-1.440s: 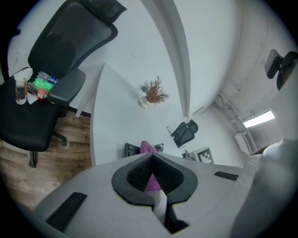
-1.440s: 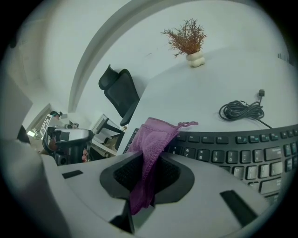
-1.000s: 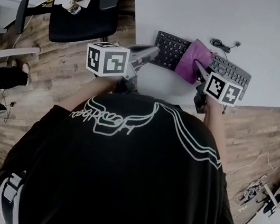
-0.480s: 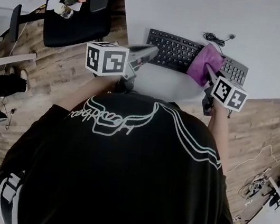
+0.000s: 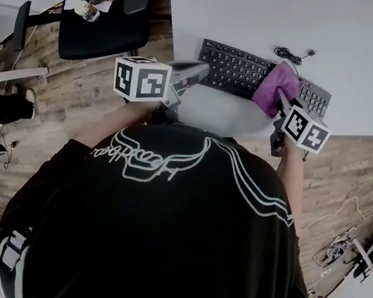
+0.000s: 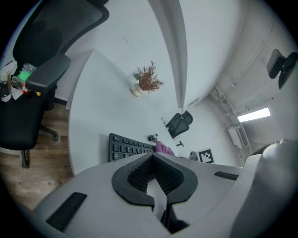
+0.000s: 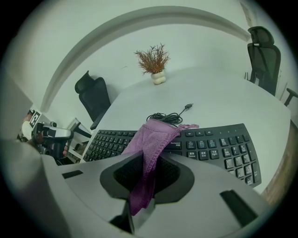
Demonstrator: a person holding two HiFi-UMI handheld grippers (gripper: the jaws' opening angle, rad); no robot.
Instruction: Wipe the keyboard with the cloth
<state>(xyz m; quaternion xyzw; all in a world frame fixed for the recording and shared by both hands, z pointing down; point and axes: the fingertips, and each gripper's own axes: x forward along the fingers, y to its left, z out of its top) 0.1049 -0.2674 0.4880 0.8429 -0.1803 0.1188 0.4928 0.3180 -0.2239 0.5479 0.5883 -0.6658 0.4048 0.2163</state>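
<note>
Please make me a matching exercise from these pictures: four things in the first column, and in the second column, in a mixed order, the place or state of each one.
1. cloth
2. keyboard
3. cable
4. left gripper

A. coiled on the table, behind the keyboard
B. jaws together, holding nothing
C. purple, pinched in the right gripper
D. black, lying flat on the table

Pairs: 1-C, 2-D, 3-A, 4-B
</note>
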